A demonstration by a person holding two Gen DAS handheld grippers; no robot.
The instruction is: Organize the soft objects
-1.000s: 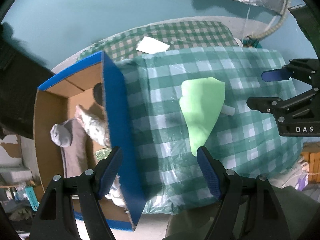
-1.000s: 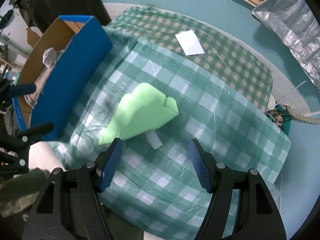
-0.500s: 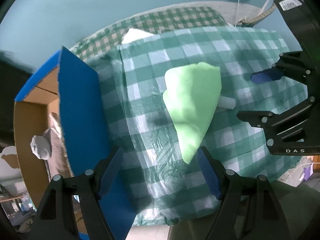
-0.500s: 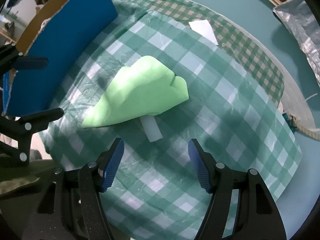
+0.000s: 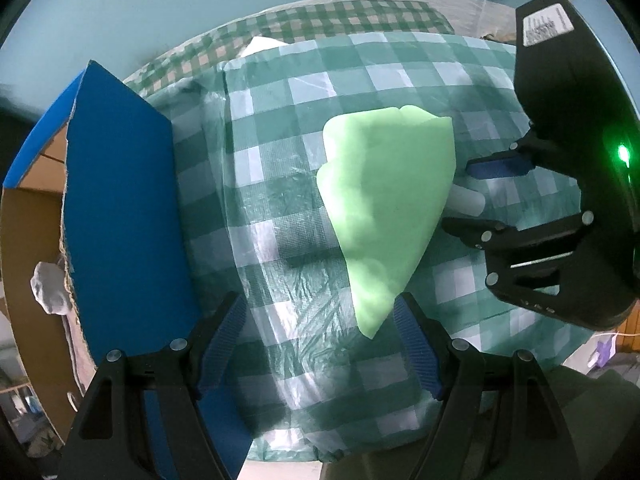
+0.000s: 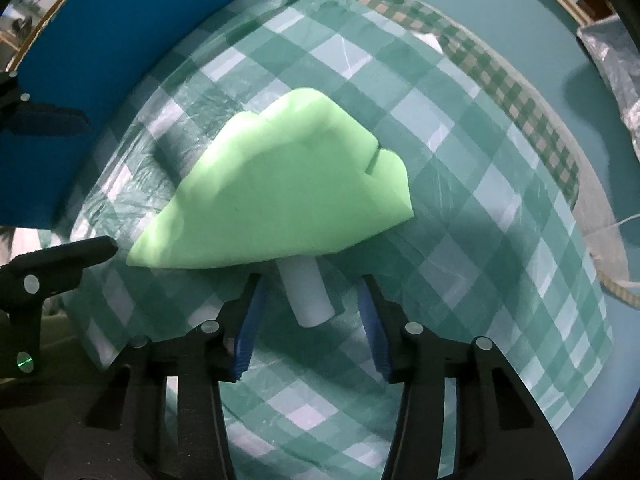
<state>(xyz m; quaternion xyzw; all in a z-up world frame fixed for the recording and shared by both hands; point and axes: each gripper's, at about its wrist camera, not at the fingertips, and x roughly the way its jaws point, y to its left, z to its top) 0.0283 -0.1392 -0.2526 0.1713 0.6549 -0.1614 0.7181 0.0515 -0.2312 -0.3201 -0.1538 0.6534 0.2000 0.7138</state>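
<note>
A light green foam tree shape with a white trunk lies flat on the green checked tablecloth. My left gripper is open, just short of the foam's narrow tip, which sits by its right finger. My right gripper is open with its fingers either side of the white trunk, not touching it. It shows at the right of the left wrist view. The left gripper's fingers show at the left edge of the right wrist view.
A blue cardboard box stands at the table's left edge, with a white soft item and grey cloth inside. A white paper lies at the far side. The floor is teal.
Both grippers moved in toward the foam tree. The right gripper's jaws narrowed and now straddle the trunk. The left gripper shifted right, away from the box, to the foam's tip.
</note>
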